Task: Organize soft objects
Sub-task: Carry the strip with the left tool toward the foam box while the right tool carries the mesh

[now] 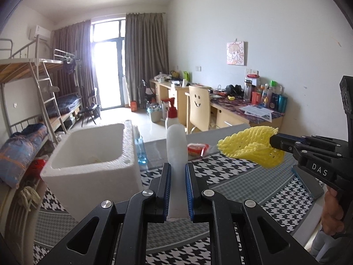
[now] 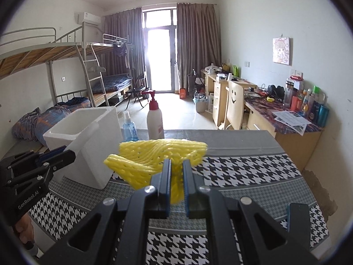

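Note:
A pale white foam strip [image 1: 175,141] stands upright between the blue pads of my left gripper [image 1: 177,165], which is shut on it. To its left on the table sits an open white styrofoam box [image 1: 88,152], also seen in the right wrist view [image 2: 88,132]. A yellow foam net sleeve [image 2: 158,152] is pinched in my right gripper [image 2: 176,163] and fans out ahead of it above the cloth. In the left wrist view the yellow net [image 1: 249,145] hangs in the air to the right of the white strip, with the right gripper [image 1: 273,141] behind it. The left gripper [image 2: 66,154] sits close in front of the box.
A houndstooth cloth covers the table [image 2: 242,172]. Behind the box stand a blue spray bottle [image 2: 129,127] and a white pump bottle with a red top [image 2: 155,119]. A red snack packet [image 1: 197,149] lies at the far edge. A dark blue-edged object [image 1: 308,183] rests at the right.

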The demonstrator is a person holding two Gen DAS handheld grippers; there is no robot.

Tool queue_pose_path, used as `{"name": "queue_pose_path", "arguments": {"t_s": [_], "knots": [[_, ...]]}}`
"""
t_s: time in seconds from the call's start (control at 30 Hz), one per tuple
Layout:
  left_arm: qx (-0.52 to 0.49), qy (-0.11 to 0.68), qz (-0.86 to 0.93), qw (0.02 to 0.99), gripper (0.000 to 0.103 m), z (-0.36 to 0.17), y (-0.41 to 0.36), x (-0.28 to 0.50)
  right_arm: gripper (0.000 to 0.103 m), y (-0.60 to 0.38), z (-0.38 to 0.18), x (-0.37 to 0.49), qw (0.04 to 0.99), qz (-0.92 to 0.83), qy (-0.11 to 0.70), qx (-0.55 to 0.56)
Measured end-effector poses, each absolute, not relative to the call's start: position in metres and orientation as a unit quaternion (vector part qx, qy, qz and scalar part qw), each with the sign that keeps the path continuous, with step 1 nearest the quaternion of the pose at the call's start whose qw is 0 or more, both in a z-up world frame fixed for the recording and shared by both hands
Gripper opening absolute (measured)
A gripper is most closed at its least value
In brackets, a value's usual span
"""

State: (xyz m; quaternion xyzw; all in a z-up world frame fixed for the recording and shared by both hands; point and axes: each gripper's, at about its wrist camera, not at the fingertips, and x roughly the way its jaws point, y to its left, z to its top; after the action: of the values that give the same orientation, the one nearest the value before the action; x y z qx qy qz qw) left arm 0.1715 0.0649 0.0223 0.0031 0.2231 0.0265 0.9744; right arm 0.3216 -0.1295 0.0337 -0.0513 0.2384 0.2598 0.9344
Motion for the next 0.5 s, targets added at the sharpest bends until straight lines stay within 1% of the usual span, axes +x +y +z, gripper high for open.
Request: {"name": "queue_pose_path", "arguments": {"t_s": [0.5], "knots": [[-0.008,0.206,0.063,0.976,0.014,0.035,0.095,0.172,0.012,-0.093,0.048,0.331,0.928,0.285,0.227,-0.072]]}}
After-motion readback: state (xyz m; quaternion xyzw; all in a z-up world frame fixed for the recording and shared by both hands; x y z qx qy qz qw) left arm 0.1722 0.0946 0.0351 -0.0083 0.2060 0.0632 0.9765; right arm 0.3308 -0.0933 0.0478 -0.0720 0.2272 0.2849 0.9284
